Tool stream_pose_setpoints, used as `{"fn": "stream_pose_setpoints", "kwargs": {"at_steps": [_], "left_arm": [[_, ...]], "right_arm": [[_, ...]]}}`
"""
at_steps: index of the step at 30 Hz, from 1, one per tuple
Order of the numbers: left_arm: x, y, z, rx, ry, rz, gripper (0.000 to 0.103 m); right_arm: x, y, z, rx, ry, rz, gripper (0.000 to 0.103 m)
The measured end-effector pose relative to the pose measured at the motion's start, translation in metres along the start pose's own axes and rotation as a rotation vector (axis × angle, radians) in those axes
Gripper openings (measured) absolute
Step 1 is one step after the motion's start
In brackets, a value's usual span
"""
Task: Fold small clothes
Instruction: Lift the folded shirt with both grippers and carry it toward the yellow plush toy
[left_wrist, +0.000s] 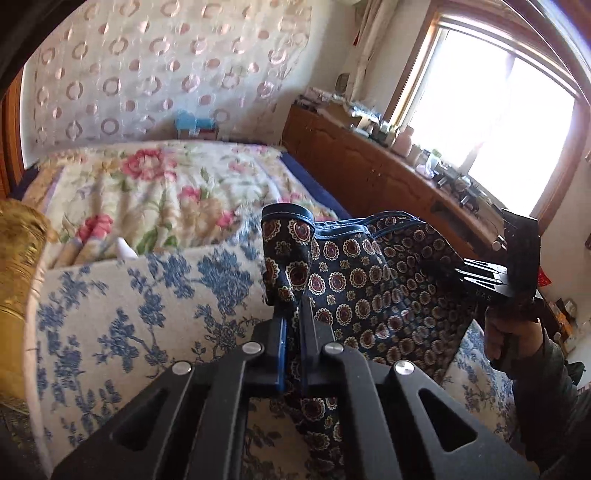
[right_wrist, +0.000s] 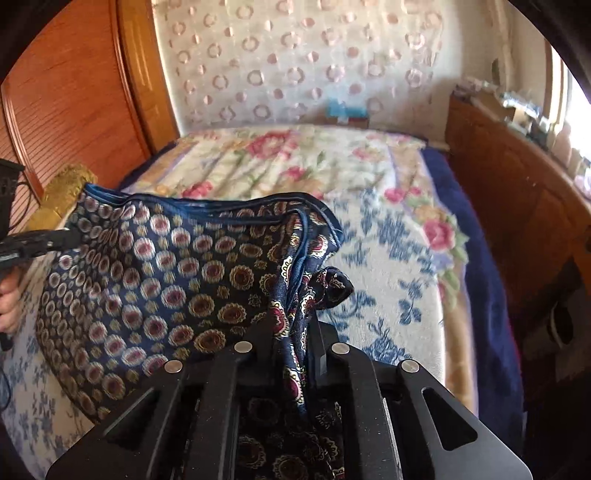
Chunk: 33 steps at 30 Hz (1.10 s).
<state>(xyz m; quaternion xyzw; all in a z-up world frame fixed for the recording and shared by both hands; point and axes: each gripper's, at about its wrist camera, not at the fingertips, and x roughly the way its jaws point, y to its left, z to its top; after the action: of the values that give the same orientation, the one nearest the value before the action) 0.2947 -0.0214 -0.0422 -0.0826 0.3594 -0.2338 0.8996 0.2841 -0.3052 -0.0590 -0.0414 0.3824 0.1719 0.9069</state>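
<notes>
Closest to me, both black linkages fill the bottom of each wrist view, and my left hand-held gripper (left_wrist: 291, 314) is clamped tight on one corner of the patterned cloth (left_wrist: 373, 280), a bunched tip of it poking up past the fingers. My right hand-held gripper (right_wrist: 293, 332) is pinched shut on the opposite corner, with layered hems running between its fingers. Beneath it all lies the bed (right_wrist: 388, 229), its blue-flowered cover in front and a pink-flowered blanket farther back.

The cloth hangs stretched between my two grips, lifted over the blue-flowered cover; its lower edge seems to sag toward the cover, though blur keeps me from saying whether it touches. To fold well, I should keep the top hem taut and level, match corners before lowering, and lay it flat without dragging.

It is thin navy fabric with maroon-and-cream medallions and a blue bound edge, likely slippery and already doubled.
</notes>
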Motion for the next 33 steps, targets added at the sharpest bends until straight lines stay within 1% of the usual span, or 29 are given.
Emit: {"fn": "stream_pose_setpoints", "kwargs": {"at_steps": [3,6,11,15,16,19,21,23,26,29,30,33], "left_arm": [[-0.032,0.0,0.001,0.003,-0.063,0.003,0.002],[-0.064,0.007,0.0,-0.001,-0.119,0.024,0.002],[-0.122,0.029,-0.007,-0.017,-0.204,0.111,0.002],[-0.166,0.052,-0.019,-0.038,-0.265,0.216,0.002],[-0.175,0.058,-0.022,-0.053,-0.282,0.233,0.002],[-0.208,0.084,-0.038,-0.153,-0.351,0.273,0.002],[-0.223,0.097,-0.049,-0.187,-0.38,0.308,0.002],[-0.23,0.11,-0.06,-0.215,-0.392,0.333,0.002],[-0.233,0.127,-0.077,-0.247,-0.398,0.393,0.002],[-0.231,0.145,-0.096,-0.286,-0.379,0.444,0.002],[-0.228,0.149,-0.1,-0.3,-0.37,0.455,0.002],[-0.224,0.161,-0.119,-0.326,-0.338,0.482,0.002]], "right_arm": [[-0.019,0.013,0.01,-0.001,-0.079,0.022,0.007],[-0.032,0.034,0.022,-0.035,-0.132,0.033,0.007],[-0.036,0.084,0.05,-0.108,-0.193,0.1,0.007],[-0.027,0.125,0.076,-0.16,-0.218,0.178,0.007],[-0.023,0.138,0.084,-0.178,-0.223,0.2,0.007],[-0.012,0.18,0.108,-0.248,-0.233,0.248,0.007],[-0.004,0.215,0.128,-0.317,-0.247,0.27,0.007],[0.007,0.246,0.148,-0.384,-0.251,0.273,0.007],[0.03,0.303,0.177,-0.48,-0.234,0.297,0.007],[0.053,0.35,0.187,-0.562,-0.228,0.306,0.007],[0.065,0.37,0.19,-0.59,-0.217,0.313,0.007],[0.097,0.41,0.191,-0.633,-0.18,0.329,0.007]]}}
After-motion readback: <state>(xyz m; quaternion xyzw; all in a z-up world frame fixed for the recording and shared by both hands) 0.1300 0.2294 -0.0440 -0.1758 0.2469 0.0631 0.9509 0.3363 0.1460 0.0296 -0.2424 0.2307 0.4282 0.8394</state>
